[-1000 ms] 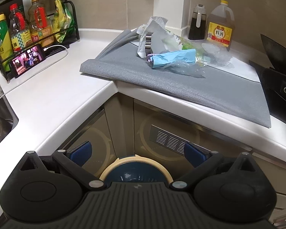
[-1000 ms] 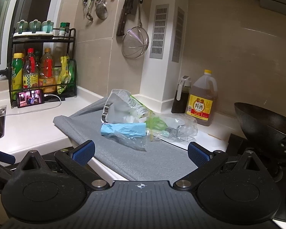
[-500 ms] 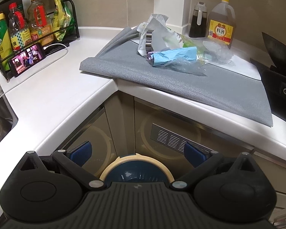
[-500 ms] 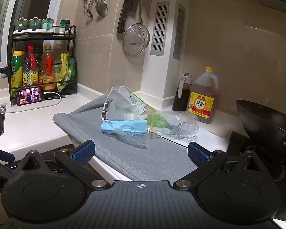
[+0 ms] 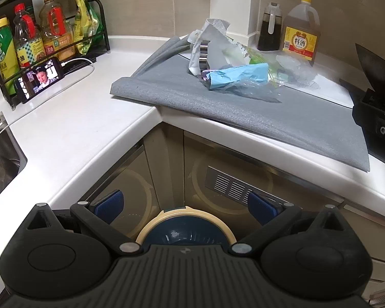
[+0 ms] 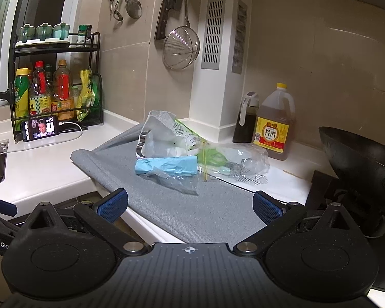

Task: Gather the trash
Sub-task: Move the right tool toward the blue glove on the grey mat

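Trash pile [image 6: 192, 154] is crinkly clear bags around a blue wrapper [image 6: 166, 166], on the grey mat [image 6: 205, 210] by the worktop's back edge. Both claws, left claw [image 5: 186, 206] and right claw [image 6: 190, 205], gape wide, holding nothing, well short of it.

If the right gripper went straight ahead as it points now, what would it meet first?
Probably the crumpled light-blue plastic bag at the front of the trash pile on the grey mat; the open right gripper holds nothing. Depth is uncertain.

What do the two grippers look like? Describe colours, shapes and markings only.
The left gripper and the right gripper look alike: a dark grey ribbed body, two round black housings, black link arms with silver pivot pins, and blue textured pads. A small crosshair mark sits on the ribbed body. No cables or sleeves show.
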Demonstrator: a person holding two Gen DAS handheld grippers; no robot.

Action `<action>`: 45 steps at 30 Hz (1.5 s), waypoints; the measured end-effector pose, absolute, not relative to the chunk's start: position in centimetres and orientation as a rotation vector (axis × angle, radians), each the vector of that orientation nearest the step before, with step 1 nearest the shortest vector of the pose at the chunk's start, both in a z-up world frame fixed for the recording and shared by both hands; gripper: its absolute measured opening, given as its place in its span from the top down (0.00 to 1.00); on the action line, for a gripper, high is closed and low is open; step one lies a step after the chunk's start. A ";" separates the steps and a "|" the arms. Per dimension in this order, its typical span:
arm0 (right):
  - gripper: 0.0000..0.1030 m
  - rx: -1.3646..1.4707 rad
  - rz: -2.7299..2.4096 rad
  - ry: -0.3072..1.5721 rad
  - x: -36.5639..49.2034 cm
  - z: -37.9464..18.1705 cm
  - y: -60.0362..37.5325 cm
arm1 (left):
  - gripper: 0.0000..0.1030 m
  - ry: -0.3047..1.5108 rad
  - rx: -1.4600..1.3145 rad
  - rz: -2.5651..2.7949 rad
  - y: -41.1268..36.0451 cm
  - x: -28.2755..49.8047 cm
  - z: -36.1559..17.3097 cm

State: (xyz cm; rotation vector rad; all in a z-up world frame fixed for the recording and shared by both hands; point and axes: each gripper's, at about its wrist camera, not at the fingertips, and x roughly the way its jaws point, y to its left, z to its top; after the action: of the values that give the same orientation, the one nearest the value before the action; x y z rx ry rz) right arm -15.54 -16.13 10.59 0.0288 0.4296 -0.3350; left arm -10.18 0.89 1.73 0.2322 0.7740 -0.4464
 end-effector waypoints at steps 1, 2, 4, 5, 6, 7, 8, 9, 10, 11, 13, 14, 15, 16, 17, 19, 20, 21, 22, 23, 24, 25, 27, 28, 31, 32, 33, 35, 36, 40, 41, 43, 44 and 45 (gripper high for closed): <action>0.00 0.031 -0.335 0.431 -15.5 10.5 -16.2 | 0.00 0.775 0.233 -0.447 0.8 -10.2 1.7; 0.00 0.034 -0.336 0.433 -15.5 10.5 -16.2 | 0.00 0.775 0.234 -0.447 0.8 -10.2 1.7; 0.00 0.040 -0.338 0.434 -15.5 10.4 -16.4 | 0.00 0.776 0.237 -0.446 0.8 -10.2 1.6; 0.00 0.042 -0.339 0.434 -15.6 10.3 -16.5 | 0.00 0.776 0.238 -0.446 0.7 -10.1 1.6; 0.00 0.043 -0.340 0.434 -15.6 10.3 -16.5 | 0.00 0.776 0.239 -0.445 0.7 -10.1 1.6; 0.00 0.045 -0.341 0.435 -15.5 10.3 -16.6 | 0.00 0.777 0.239 -0.444 0.7 -10.1 1.6; 0.00 0.046 -0.342 0.436 -15.5 10.3 -16.6 | 0.00 0.777 0.239 -0.444 0.7 -10.1 1.6; 0.00 0.048 -0.342 0.436 -15.5 10.2 -16.6 | 0.00 0.777 0.240 -0.443 0.7 -10.1 1.6; 0.00 0.051 -0.342 0.437 -15.5 10.2 -16.6 | 0.00 0.777 0.240 -0.442 0.7 -10.1 1.6; 0.00 0.052 -0.342 0.438 -15.4 10.1 -16.6 | 0.00 0.776 0.241 -0.441 0.7 -10.1 1.6; 0.00 0.054 -0.341 0.440 -15.4 10.0 -16.7 | 0.00 0.775 0.243 -0.438 0.7 -10.1 1.5; 0.00 0.055 -0.340 0.441 -15.4 9.9 -16.8 | 0.00 0.775 0.244 -0.437 0.7 -10.0 1.5; 0.00 0.057 -0.339 0.443 -15.4 9.8 -16.9 | 0.00 0.775 0.245 -0.435 0.7 -10.0 1.5; 0.00 0.060 -0.338 0.445 -15.3 9.7 -17.0 | 0.00 0.776 0.246 -0.433 0.7 -9.9 1.5; 0.00 0.062 -0.338 0.449 -15.3 9.6 -17.1 | 0.00 0.776 0.246 -0.432 0.7 -9.8 1.5; 0.00 0.067 -0.336 0.453 -15.1 9.4 -17.2 | 0.00 0.778 0.249 -0.429 0.7 -9.7 1.5; 0.00 0.070 -0.336 0.456 -15.1 9.3 -17.4 | 0.00 0.778 0.250 -0.427 0.6 -9.7 1.5; 0.00 0.073 -0.336 0.458 -15.0 9.1 -17.4 | 0.00 0.779 0.251 -0.425 0.6 -9.6 1.5; 0.00 0.076 -0.336 0.462 -15.0 9.0 -17.5 | 0.00 0.779 0.253 -0.423 0.6 -9.5 1.5; 0.00 0.082 -0.336 0.464 -14.9 8.8 -17.6 | 0.00 0.779 0.254 -0.421 0.6 -9.5 1.5; 0.00 0.087 -0.335 0.466 -14.9 8.7 -17.8 | 0.00 0.780 0.255 -0.419 0.6 -9.4 1.5; 0.00 0.092 -0.333 0.468 -14.8 8.6 -17.9 | 0.00 0.781 0.256 -0.417 0.5 -9.3 1.5; 0.00 0.098 -0.334 0.472 -14.8 8.3 -18.1 | 0.00 0.784 0.259 -0.413 0.5 -9.2 1.5; 0.00 0.100 -0.335 0.473 -14.8 8.2 -18.2 | 0.00 0.784 0.261 -0.412 0.4 -9.1 1.6; 0.00 0.110 -0.341 0.476 -14.8 7.8 -18.7 | 0.00 0.783 0.267 -0.410 0.2 -9.0 1.6; 0.00 0.114 -0.344 0.477 -14.8 7.7 -18.8 | 0.00 0.782 0.271 -0.409 0.2 -8.9 1.6; 0.00 0.117 -0.346 0.477 -14.8 7.7 -19.0 | 0.00 0.780 0.274 -0.407 0.1 -8.9 1.7; 0.00 0.120 -0.349 0.478 -14.7 7.5 -19.4 | 0.00 0.776 0.278 -0.403 0.1 -8.7 1.8; 0.00 0.120 -0.352 0.478 -14.6 7.5 -19.5 | 0.00 0.774 0.278 -0.400 0.2 -8.5 1.9; 0.00 0.123 -0.354 0.476 -14.0 7.3 -20.1 | 0.00 0.764 0.276 -0.384 0.3 -7.8 2.4; 0.00 0.125 -0.355 0.474 -13.8 7.2 -20.3 | 0.00 0.760 0.277 -0.379 0.3 -7.5 2.5; 0.00 0.133 -0.356 0.472 -13.4 7.1 -20.7 | 0.00 0.753 0.277 -0.369 0.3 -7.1 2.8; 0.00 0.141 -0.354 0.473 -13.1 7.0 -21.0 | 0.00 0.750 0.276 -0.365 0.3 -6.8 3.0; 0.00 0.152 -0.349 0.473 -12.8 7.0 -21.3 | 0.00 0.748 0.275 -0.361 0.4 -6.6 3.2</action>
State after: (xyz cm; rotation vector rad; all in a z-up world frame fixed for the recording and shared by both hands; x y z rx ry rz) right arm -12.76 -21.25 6.98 0.1524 0.4728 -0.3486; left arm -6.60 0.39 3.17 0.2749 0.7476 -0.3607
